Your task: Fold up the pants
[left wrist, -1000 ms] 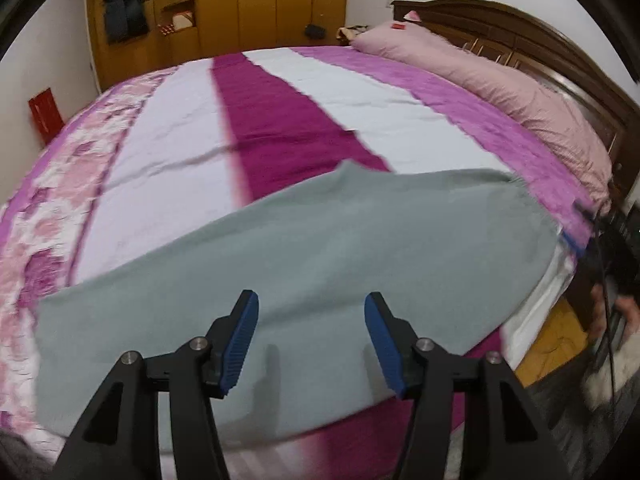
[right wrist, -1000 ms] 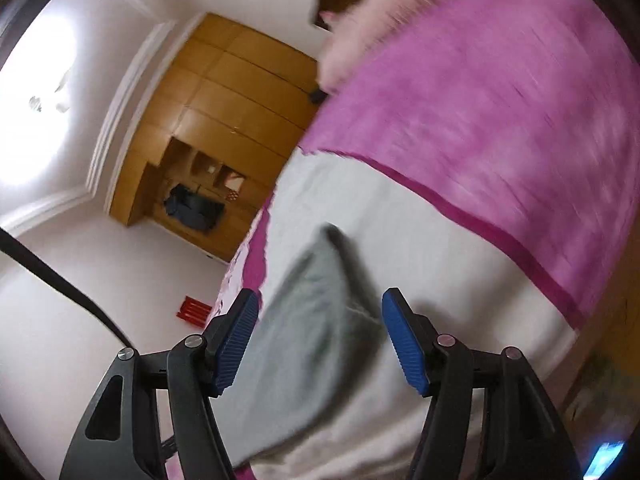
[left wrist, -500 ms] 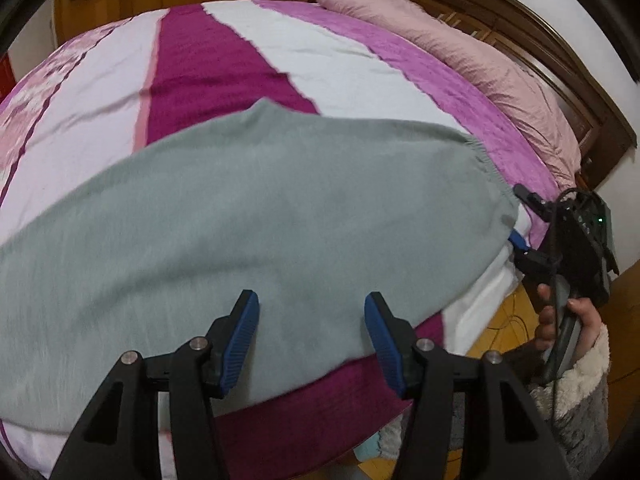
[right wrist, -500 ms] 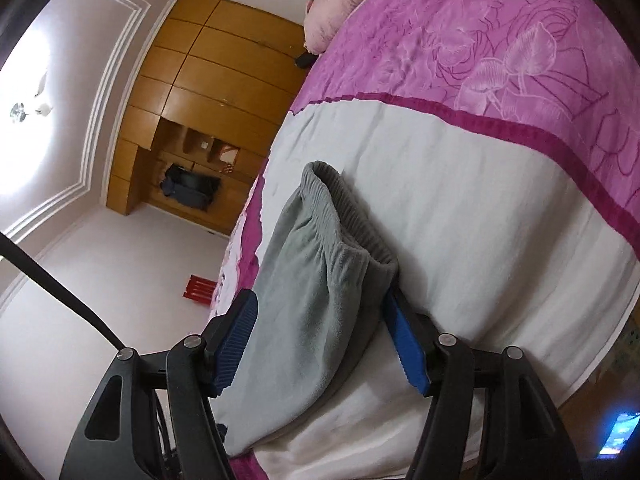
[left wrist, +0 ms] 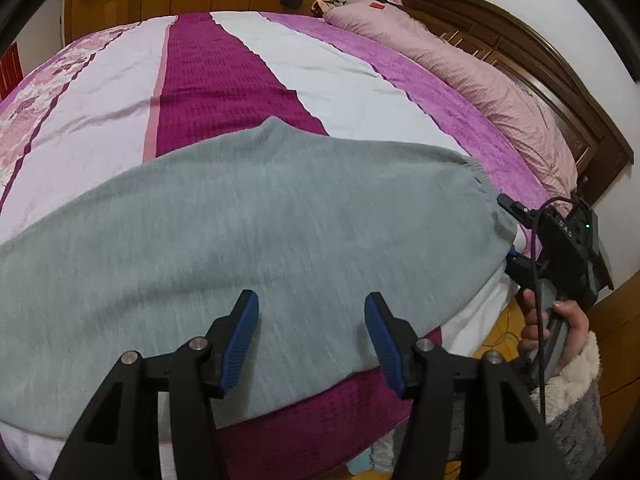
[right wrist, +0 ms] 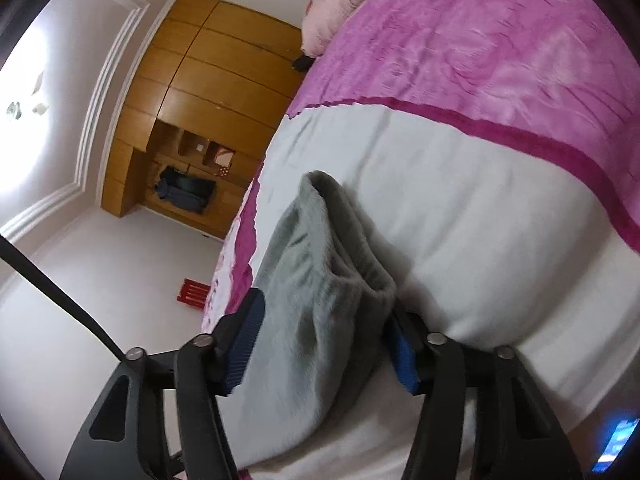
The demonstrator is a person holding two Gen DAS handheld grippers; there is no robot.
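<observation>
The grey pants (left wrist: 256, 240) are lying flat on the bed (left wrist: 224, 72), not yet folded, while the right gripper (right wrist: 324, 344) is closing around the waistband (right wrist: 340, 248) and the left gripper (left wrist: 312, 336) is hovering half-open, empty.

Two handheld grippers, one angled downward, one nearly level.

The left gripper (left wrist: 311, 334) tilts steeply down, its blue-padded fingers (left wrist: 240, 338) spread apart with nothing pinched between them. The right gripper (right wrist: 322, 350) points closer to level, rolled sideways, and its jaws are closing; the right-hand pad looks pressed into fabric, though blur hides real contact. The person's right hand (left wrist: 558, 326), in a fleecy cuff, grips that tool's handle.
</observation>
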